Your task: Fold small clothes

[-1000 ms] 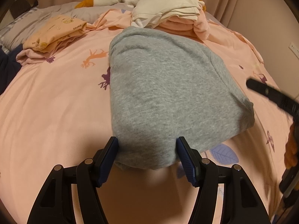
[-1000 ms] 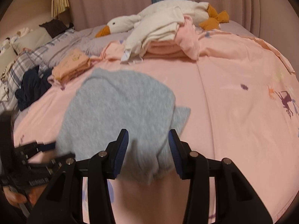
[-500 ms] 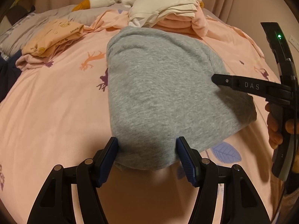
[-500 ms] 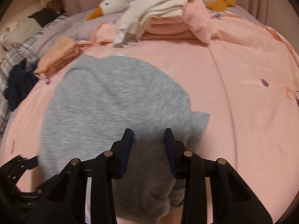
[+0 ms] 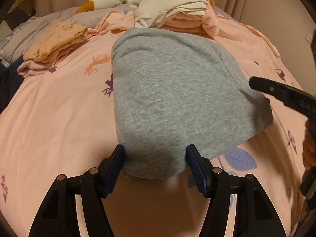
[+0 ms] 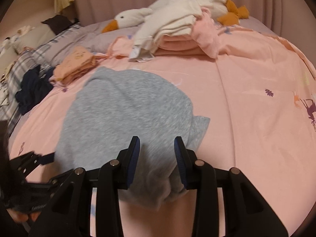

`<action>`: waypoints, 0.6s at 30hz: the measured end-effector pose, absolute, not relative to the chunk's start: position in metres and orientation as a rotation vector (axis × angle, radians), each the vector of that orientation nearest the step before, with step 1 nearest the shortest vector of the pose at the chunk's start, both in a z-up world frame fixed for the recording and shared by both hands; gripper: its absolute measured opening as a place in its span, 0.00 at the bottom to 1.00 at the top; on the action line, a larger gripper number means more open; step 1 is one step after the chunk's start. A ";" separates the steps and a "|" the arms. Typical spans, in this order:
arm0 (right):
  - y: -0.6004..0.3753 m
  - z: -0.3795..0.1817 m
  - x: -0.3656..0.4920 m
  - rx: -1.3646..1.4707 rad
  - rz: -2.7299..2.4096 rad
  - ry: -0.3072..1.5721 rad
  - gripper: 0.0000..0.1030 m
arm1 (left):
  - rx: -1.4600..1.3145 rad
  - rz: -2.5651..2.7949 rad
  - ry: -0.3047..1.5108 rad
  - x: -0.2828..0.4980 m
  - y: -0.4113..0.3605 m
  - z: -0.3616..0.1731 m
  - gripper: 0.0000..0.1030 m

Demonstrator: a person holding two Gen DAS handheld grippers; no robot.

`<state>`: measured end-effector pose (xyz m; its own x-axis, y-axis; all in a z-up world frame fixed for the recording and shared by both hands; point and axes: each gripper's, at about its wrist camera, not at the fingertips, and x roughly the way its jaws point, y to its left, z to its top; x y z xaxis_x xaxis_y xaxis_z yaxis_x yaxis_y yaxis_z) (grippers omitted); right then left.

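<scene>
The folded grey garment lies on the bed, long axis near to far. My left gripper and right gripper stand spread, straddling its near edges; contact underneath is hidden.

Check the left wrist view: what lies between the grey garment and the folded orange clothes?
Only bare pink bedsheet with animal prints separates the grey garment from the folded orange clothes.

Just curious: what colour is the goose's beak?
Orange beak; clearest in the right wrist view.
</scene>
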<state>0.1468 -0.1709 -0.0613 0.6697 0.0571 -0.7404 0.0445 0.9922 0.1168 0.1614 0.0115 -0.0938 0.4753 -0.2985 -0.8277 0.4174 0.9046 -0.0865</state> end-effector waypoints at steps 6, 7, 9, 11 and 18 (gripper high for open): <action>-0.161 -0.072 0.135 0.099 0.038 0.875 0.35 | 0.140 -0.438 0.980 0.161 0.011 -0.094 0.61; -0.160 -0.075 0.134 0.091 0.026 0.882 0.35 | 0.143 -0.438 0.980 0.161 0.011 -0.094 0.61; -0.161 -0.078 0.131 0.088 0.015 0.883 0.34 | 0.145 -0.438 0.979 0.160 0.011 -0.094 0.61; -0.162 -0.079 0.129 0.087 0.007 0.881 0.34 | 0.142 -0.439 0.980 0.160 0.012 -0.095 0.61; -0.171 -0.087 0.124 0.133 0.003 0.908 0.36 | 0.150 -0.440 0.978 0.159 0.010 -0.096 0.61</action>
<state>0.1242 -0.1706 -0.0874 0.6161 0.0588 -0.7855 0.0536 0.9918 0.1164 0.1590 0.0100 -0.0957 0.4788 -0.2920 -0.8279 0.4252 0.9022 -0.0723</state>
